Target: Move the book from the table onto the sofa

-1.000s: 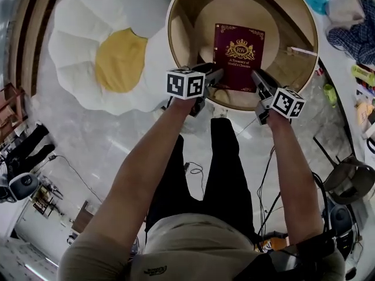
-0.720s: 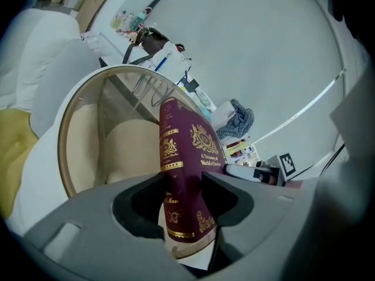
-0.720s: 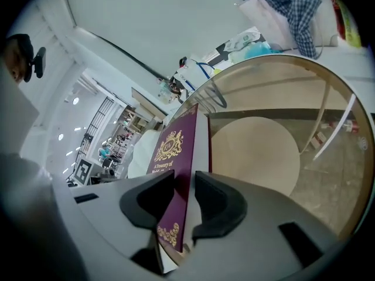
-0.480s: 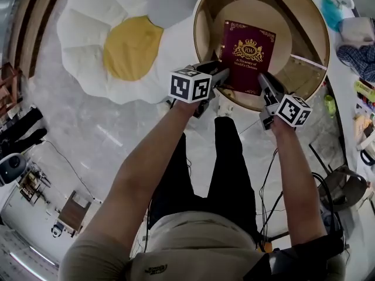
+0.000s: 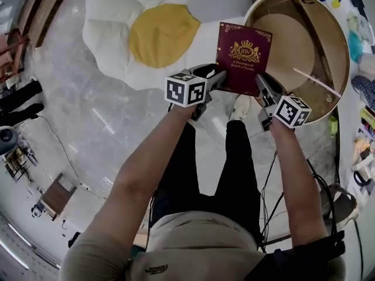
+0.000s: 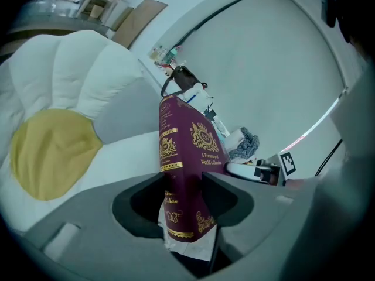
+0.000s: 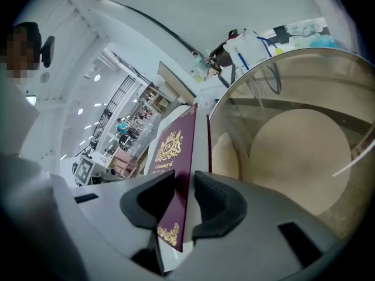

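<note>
A maroon book point(image 5: 244, 54) with a gold crest hangs in the air between the round wooden table point(image 5: 296, 48) and the white flower-shaped sofa point(image 5: 114, 25) with its yellow centre. My left gripper point(image 5: 221, 78) is shut on the book's near left corner, and my right gripper point(image 5: 261, 84) is shut on its near right corner. In the left gripper view the book point(image 6: 188, 148) stands clamped in the left gripper point(image 6: 183, 187), with the sofa point(image 6: 70, 86) behind. In the right gripper view the right gripper point(image 7: 184, 196) has just been closing on the book point(image 7: 176, 157), beside the table point(image 7: 299, 151).
The person's shoe point(image 5: 240, 107) stands on the pale floor under the book. Black cables point(image 5: 266, 174) trail across the floor to the right. A cluttered bench point(image 5: 363, 45) runs along the far right edge. Small furniture point(image 5: 55, 195) sits at the lower left.
Both grippers have lifted the book off the table top and carried it left. It now hangs past the table's rim, close to the sofa.
</note>
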